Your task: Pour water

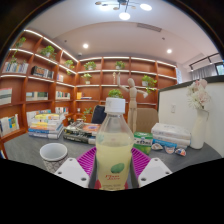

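A clear bottle of pale yellow liquid, with a white cap and a small green label mark, stands upright between my gripper's fingers. Both magenta pads press against its sides, so the gripper is shut on it. A white cup with a dark inside sits on the dark table, to the left of the bottle and just beyond the left finger.
Stacked books lie at the back left of the table, boxes and packets at the back right. A white vase with flowers stands at the far right. Wooden shelves with plants line the room behind.
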Tool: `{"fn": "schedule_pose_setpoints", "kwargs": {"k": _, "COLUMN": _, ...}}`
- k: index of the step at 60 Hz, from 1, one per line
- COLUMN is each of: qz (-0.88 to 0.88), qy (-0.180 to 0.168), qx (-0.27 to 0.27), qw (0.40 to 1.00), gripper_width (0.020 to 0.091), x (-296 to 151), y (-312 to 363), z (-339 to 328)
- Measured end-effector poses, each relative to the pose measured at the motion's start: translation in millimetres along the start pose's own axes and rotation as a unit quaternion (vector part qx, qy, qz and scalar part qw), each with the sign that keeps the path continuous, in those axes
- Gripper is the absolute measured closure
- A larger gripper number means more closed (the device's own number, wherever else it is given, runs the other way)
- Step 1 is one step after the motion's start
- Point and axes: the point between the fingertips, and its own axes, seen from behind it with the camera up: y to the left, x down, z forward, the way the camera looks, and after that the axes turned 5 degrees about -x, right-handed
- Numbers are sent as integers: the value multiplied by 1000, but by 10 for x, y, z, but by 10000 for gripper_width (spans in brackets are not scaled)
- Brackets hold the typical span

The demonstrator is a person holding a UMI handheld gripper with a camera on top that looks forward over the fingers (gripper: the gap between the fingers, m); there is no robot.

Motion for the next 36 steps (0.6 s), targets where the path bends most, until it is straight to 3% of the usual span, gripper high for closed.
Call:
{"fn": "schedule_pose_setpoints", "kwargs": {"k": 6, "qz": 1, "qy": 36, "qx": 10, "qw": 999, "gripper_width": 446, "x": 144, "y": -41, "z": -38}}
{"fn": "schedule_pose_setpoints", "kwargs": {"k": 11, "qz": 9, "qy": 37, "qx": 6, "qw": 999, "gripper_width": 322, "x": 150, "y": -23, "z": -148}}
{"fn": "schedule_pose_setpoints", "kwargs": {"k": 36, "qz": 51, "qy": 38, "qx": 72, "qw": 995, "gripper_width": 296, "x": 160, "y": -103, "z": -1107}}
